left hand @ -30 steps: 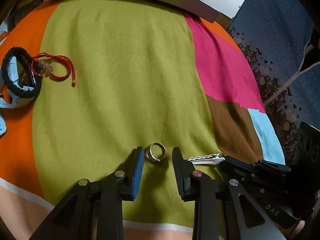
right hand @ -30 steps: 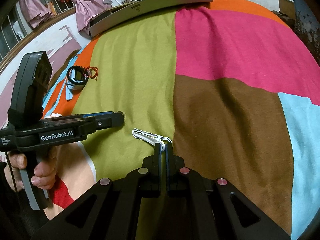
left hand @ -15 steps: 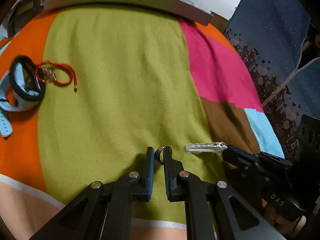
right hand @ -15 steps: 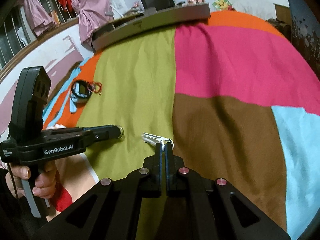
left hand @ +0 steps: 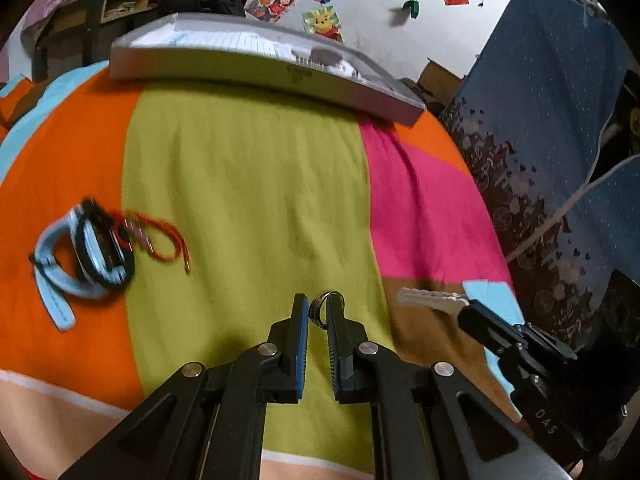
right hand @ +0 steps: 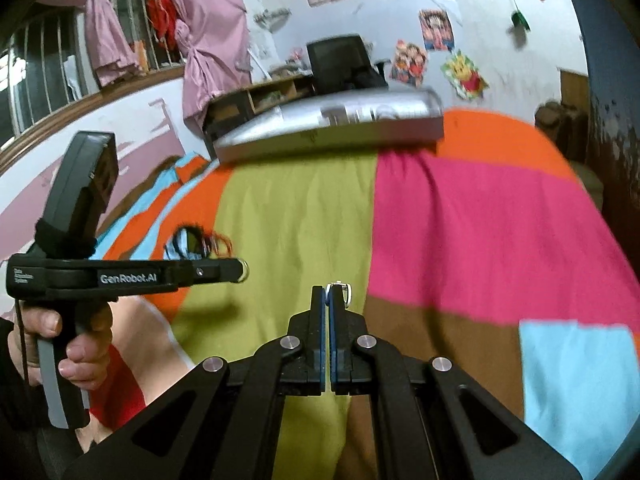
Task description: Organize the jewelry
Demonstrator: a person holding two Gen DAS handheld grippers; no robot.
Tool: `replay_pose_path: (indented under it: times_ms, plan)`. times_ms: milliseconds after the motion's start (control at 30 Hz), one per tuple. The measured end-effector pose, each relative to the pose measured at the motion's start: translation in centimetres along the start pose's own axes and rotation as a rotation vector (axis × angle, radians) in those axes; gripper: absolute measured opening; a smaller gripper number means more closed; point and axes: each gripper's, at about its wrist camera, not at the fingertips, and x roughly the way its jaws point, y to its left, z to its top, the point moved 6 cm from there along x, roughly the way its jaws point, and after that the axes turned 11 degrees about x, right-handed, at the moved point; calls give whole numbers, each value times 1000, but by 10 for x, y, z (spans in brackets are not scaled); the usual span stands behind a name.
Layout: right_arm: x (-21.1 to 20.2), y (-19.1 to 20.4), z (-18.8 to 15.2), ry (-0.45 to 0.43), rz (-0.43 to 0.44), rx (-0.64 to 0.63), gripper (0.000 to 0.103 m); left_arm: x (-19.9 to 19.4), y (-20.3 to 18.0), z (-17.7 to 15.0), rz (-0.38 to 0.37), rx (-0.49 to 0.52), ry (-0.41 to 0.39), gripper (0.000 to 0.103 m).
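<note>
Aloft, left tool (left hand: 318, 312) pinches ring (left hand: 326, 307), right tool (right hand: 327, 300) clamps hair clip (right hand: 340, 291); blanket (left hand: 248, 184) below lies open.

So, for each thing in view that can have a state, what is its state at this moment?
Left gripper: shut on the ring.
Ring: held off the blanket.
Right gripper: shut on the hair clip.
Hair clip: held at one end, in the air.
Watch: lying on the blanket, strap looped.
Red bracelet: lying beside the watch, touching it.
</note>
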Motion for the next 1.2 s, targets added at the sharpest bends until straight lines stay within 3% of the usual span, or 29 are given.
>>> replay_pose_path:
  times_ms: [300, 500, 767, 967, 1033, 1133, 1167, 1200]
  plan:
    - [16, 20, 120, -196, 26, -88, 2, -27, 25, 104, 73, 39, -144, 9]
    - [63, 13, 172, -194, 5, -45, 2, -8, 52, 168, 141, 52, -189, 9]
    - [109, -6, 163, -115, -8, 30, 2, 43, 82, 183, 200, 24, -125, 9]
    - [122, -21, 154, -92, -22, 75, 2, 54, 83, 177, 219, 19, -124, 10]
    - [121, -24, 154, -98, -30, 80, 2, 53, 81, 178, 216, 24, -126, 14]
    - [117, -26, 156, -106, -40, 81, 3, 48, 79, 179, 231, 24, -139, 43]
    - [115, -27, 157, -109, -44, 80, 3, 44, 79, 179, 245, 21, -152, 60]
    - [112, -26, 158, -115, -48, 77, 3, 38, 79, 179, 258, 16, -176, 67]
